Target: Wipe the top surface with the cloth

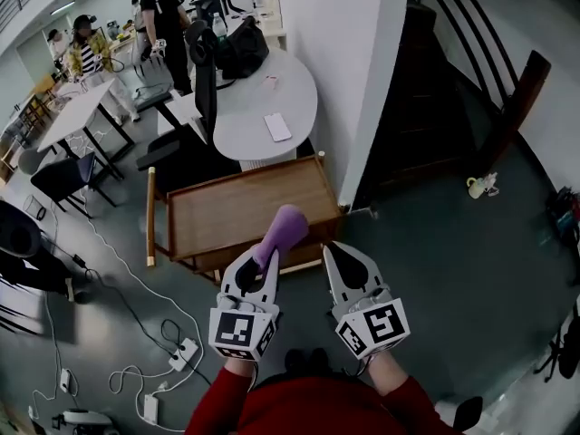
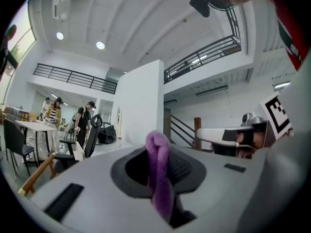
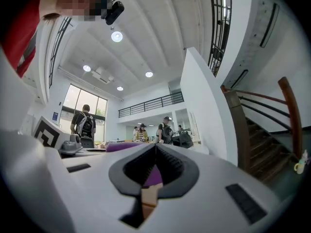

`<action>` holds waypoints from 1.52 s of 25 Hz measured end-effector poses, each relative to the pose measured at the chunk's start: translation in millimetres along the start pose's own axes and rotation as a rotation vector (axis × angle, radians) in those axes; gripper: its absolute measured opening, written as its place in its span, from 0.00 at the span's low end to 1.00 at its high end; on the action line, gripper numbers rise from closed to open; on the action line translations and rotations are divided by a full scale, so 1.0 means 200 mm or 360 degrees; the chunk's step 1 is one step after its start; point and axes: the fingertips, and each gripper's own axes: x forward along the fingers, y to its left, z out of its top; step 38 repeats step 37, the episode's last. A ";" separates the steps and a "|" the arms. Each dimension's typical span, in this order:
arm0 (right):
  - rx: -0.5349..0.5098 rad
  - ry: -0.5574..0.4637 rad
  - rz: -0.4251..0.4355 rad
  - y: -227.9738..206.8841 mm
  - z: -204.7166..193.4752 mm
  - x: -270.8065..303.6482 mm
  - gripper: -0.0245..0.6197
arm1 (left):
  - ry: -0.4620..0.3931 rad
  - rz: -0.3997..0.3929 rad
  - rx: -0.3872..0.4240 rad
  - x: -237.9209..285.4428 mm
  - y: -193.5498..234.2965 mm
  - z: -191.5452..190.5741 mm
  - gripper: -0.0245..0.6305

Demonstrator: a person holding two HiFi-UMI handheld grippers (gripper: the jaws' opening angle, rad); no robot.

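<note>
While gripping the purple cloth (image 1: 285, 228), the left tongs (image 1: 257, 259) are hovering near the wooden counter (image 1: 243, 207).
Right tongs (image 1: 342, 254) are sitting pressed together, empty, probably not needed.

Your left gripper (image 1: 260, 259) holds the cloth (image 1: 286, 227) at 11 o'clock over the table (image 1: 231, 208) edge; your right gripper (image 1: 335, 252) is at 1 o'clock.

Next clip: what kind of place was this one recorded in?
Most likely a large open-plan office or lab hall: a rounded grey desk with a black office chair, people standing by further tables, plus a staircase and a railed upper gallery.
</note>
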 end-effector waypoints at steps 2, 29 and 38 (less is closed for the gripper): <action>0.0014 -0.0007 -0.0010 0.01 0.02 -0.02 0.06 | -0.0011 -0.0003 0.0001 -0.03 -0.01 0.02 0.13; -0.0074 0.0117 -0.0047 -0.04 -0.08 -0.07 0.06 | -0.0011 -0.0029 -0.0037 -0.09 -0.14 -0.02 0.13; -0.0106 0.0154 -0.0046 -0.03 -0.11 -0.17 0.06 | 0.0051 -0.0028 -0.0105 -0.14 -0.21 -0.08 0.13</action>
